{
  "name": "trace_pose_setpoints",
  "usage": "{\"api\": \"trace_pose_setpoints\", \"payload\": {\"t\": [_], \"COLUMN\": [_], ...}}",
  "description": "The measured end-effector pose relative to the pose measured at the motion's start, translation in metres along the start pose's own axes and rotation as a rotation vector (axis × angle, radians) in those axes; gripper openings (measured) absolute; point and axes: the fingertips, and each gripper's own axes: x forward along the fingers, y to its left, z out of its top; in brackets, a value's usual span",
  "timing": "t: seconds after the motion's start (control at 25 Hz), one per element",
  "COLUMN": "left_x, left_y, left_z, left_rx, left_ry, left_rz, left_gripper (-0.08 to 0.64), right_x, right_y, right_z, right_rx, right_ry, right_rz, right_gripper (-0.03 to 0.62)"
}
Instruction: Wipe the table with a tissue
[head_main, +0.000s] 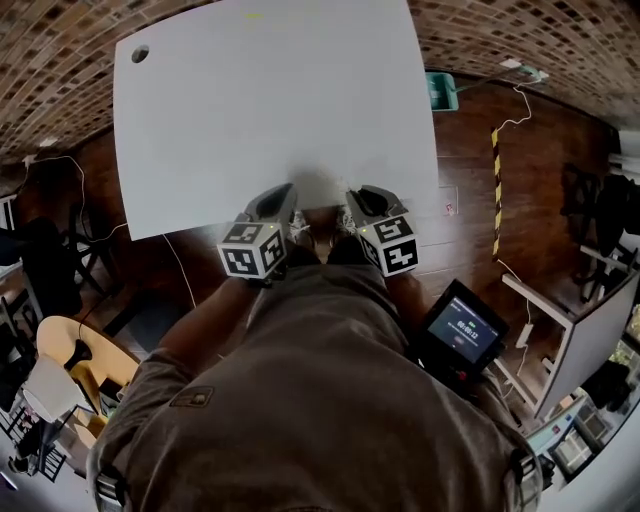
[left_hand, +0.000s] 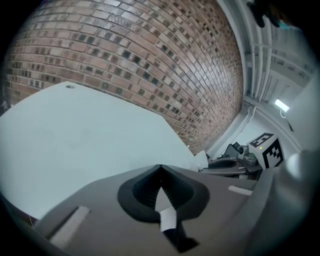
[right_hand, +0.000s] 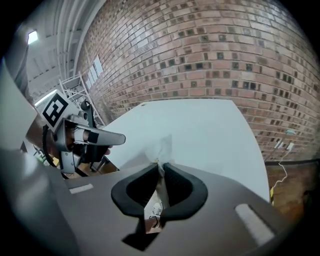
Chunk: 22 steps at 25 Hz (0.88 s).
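The white table (head_main: 260, 110) fills the upper head view, and both grippers sit at its near edge. My right gripper (right_hand: 160, 167) is shut on a thin white tissue (right_hand: 162, 147), which sticks up past the jaw tips over the tabletop (right_hand: 200, 130). In the head view the tissue (head_main: 318, 188) is a faint pale patch between the right gripper (head_main: 362, 200) and the left gripper (head_main: 283, 200). My left gripper (left_hand: 160, 168) is shut with nothing between its jaws. From it I see the tissue's corner (left_hand: 201, 160) beside the right gripper (left_hand: 235, 162).
A small round hole (head_main: 140, 54) marks the table's far left corner. A brick wall (right_hand: 210, 55) stands behind the table. On the wooden floor are a teal box (head_main: 441, 90), a yellow-black striped strip (head_main: 495, 175) and cables. A lit screen (head_main: 462, 330) is at my right, and chairs (head_main: 60, 260) at left.
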Motion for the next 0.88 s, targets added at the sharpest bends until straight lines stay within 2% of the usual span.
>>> {"api": "trace_pose_setpoints", "payload": {"t": [0.16,0.4,0.6,0.88], "left_x": [-0.012,-0.037,-0.059,-0.083], "left_y": [-0.011,-0.035,-0.074,-0.134], "left_z": [-0.003,-0.010,-0.031,-0.073], "left_rx": [0.036,0.147,0.184,0.201], "left_ry": [-0.036,-0.142,-0.218,-0.258], "left_rz": [0.006,0.097,0.160,0.201], "left_gripper": [0.002,0.002,0.002,0.002], "right_x": [-0.015,-0.048,-0.089,-0.148], "right_y": [0.008,0.019,0.021,0.022], "right_z": [-0.006,-0.015,-0.030,-0.068], "right_rx": [-0.004,-0.045,-0.039,-0.020], "right_ry": [-0.030,-0.103,-0.210,-0.304], "right_rz": [0.011,0.069,0.127,0.200], "right_gripper": [0.044,0.044,0.045,0.045]}}
